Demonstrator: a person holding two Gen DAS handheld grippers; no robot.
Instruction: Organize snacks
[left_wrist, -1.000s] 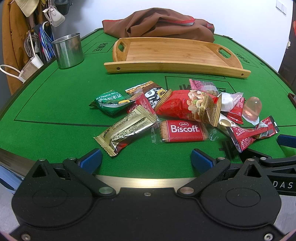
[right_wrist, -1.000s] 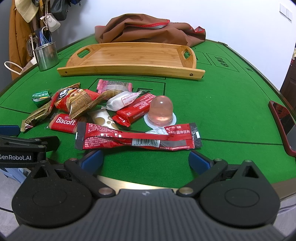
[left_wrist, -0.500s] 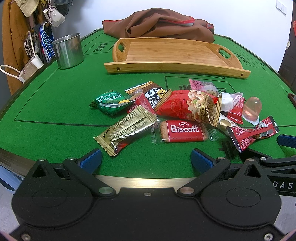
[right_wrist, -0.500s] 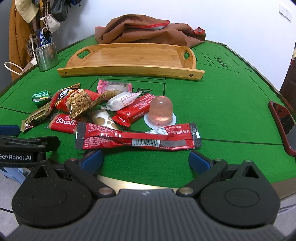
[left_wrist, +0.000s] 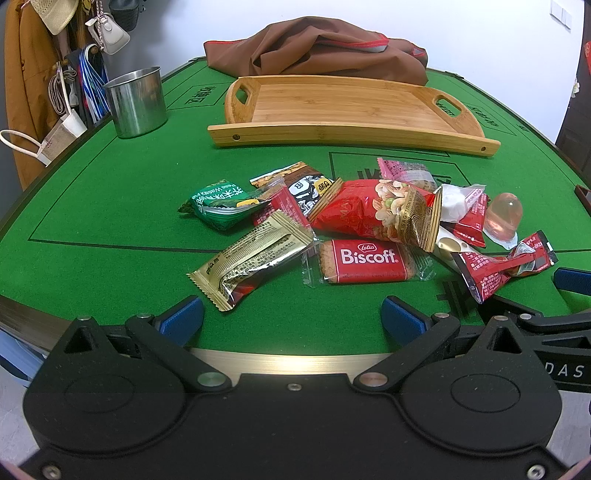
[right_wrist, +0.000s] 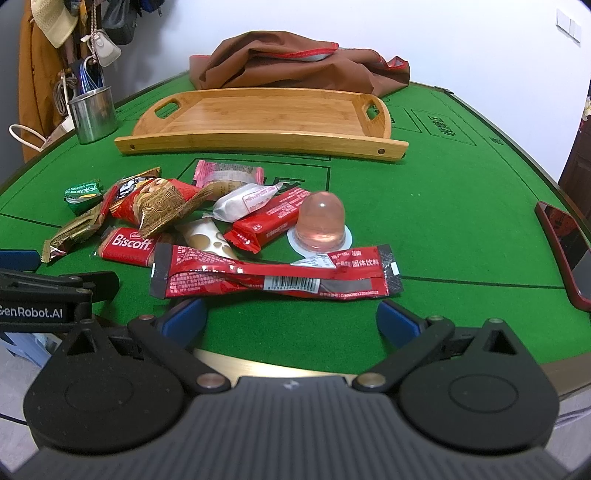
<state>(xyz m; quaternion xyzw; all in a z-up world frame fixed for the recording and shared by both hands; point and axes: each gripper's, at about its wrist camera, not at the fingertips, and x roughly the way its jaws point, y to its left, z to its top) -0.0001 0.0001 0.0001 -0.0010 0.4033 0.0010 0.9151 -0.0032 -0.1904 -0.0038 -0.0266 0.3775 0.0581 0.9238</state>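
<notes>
- Currently both held low at the near edge of the green worktop (left_wrist: 110, 192), side by side
- Left hand-held gripper (left_wrist: 291, 314): jaws spread wide, blue fingertips (left_wrist: 183, 317) over the felt, nothing between them
- Right hand-held gripper (right_wrist: 291, 317): jaws equally wide apart, nothing gripped, just short of a long red sachet (right_wrist: 273, 277)
- Snacks heaped loosely mid-worktop, none on the wooden tray (left_wrist: 343, 107)
- Gold wrapper (left_wrist: 251, 258) nearest the left fingertips, Biscoff biscuit (left_wrist: 365, 260) just beside it
- Green packet (left_wrist: 218, 203) at the left end of the heap, red nut bag (left_wrist: 373, 214) lying across the middle, partly over other wrappers
- Pink jelly cup (right_wrist: 319, 223) upright at the right end, touching a red bar (right_wrist: 273, 218); white wrapped sweet (right_wrist: 247, 201) and pink packet (right_wrist: 229, 173) behind
- Tray empty, well beyond the heap, brown cloth (left_wrist: 317, 51) bunched behind it
- Steel cup (left_wrist: 136, 101) standing left of the tray near the worktop edge
- Phone in a red case (right_wrist: 565, 251) at the far right rim
</notes>
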